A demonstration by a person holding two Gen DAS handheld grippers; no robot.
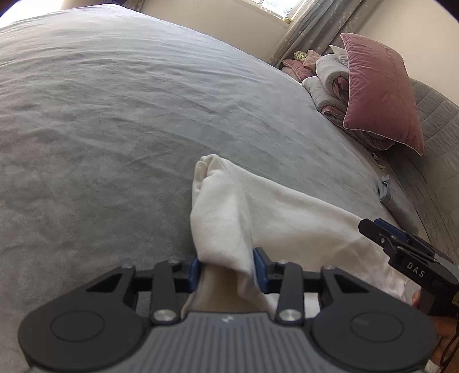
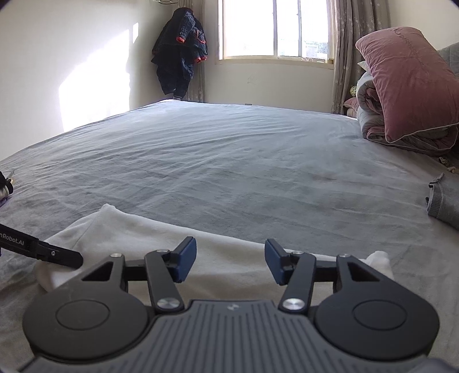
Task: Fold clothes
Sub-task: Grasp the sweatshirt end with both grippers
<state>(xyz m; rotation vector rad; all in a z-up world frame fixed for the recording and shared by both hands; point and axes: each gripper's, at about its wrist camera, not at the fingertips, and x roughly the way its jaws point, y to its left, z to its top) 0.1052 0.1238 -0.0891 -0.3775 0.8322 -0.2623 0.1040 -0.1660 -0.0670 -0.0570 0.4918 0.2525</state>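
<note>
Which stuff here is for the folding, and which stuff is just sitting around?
For the folding:
- white garment
- left gripper, closed on a bunched bit of it
- right gripper, open above it
- bed, where it lies

Just lying about:
- pink pillow
- rolled quilt
- grey cloth
- dark jacket hanging in the corner
- curtain

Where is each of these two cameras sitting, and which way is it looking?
Left wrist: rides on the left gripper, looking down its fingers at a white garment bunched between its pads, on a grey bed; the right gripper's tip shows.
Right wrist: rides on the right gripper, jaws apart above the garment, facing the window; the left gripper's tip shows.
Both share the garment, bed and pink pillow.
</note>
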